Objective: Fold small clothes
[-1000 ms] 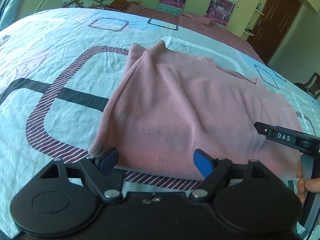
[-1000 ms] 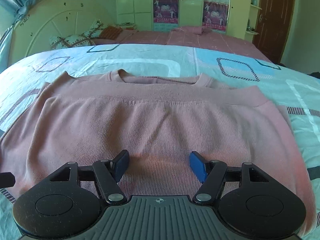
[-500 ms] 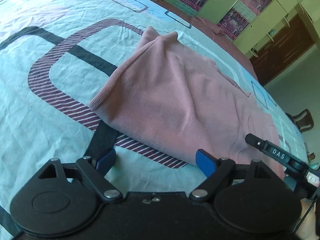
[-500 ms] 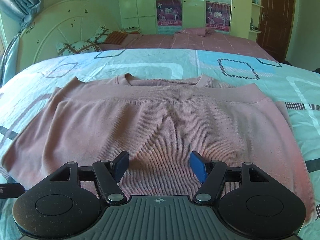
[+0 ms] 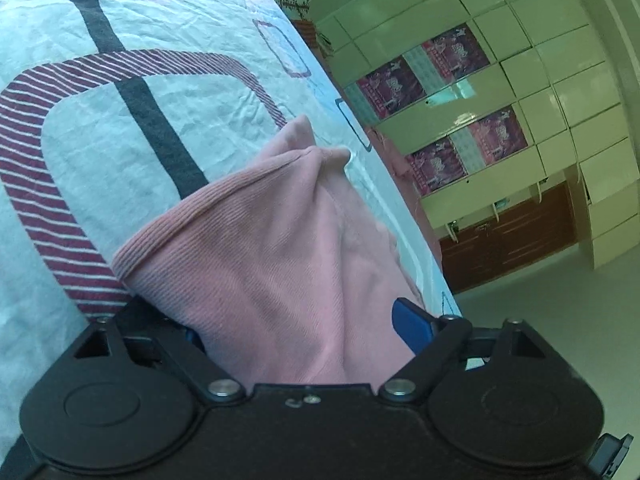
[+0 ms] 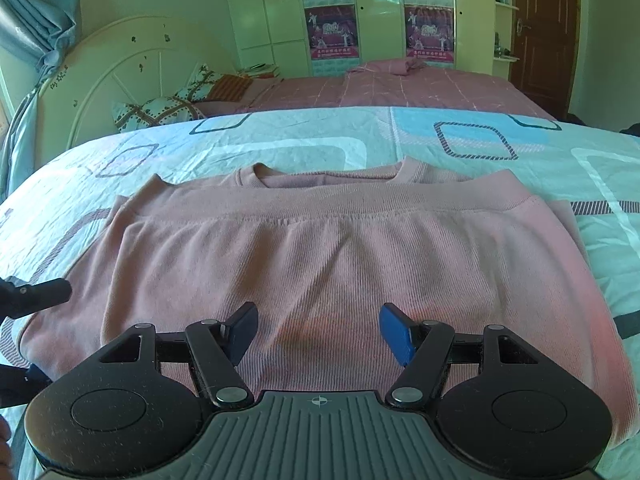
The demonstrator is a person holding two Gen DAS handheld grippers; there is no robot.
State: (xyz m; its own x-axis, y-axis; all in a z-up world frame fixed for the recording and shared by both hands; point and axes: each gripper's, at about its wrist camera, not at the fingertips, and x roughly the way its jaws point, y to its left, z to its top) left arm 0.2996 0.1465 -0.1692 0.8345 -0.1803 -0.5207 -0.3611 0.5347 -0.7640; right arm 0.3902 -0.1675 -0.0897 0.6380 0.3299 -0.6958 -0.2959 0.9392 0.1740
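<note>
- One pink ribbed knit sweater (image 6: 320, 248) is seen, folded on one pale blue patterned bedsheet (image 6: 300, 136).
- Two black two-finger grippers with blue pads are counted: left gripper (image 5: 304, 328), right gripper (image 6: 320, 328).
- Two patterned pillows (image 6: 160, 112) are seen.
- Four magenta posters (image 6: 332, 34) are counted.

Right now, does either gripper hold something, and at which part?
Nothing is gripped. The left gripper stands open around the pink sweater's left edge; the right gripper is open above it.

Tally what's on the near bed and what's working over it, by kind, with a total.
Pink sweater: 1
Patterned bedsheet: 1
Grippers: 2, the left gripper and the right gripper
Total: 4
</note>
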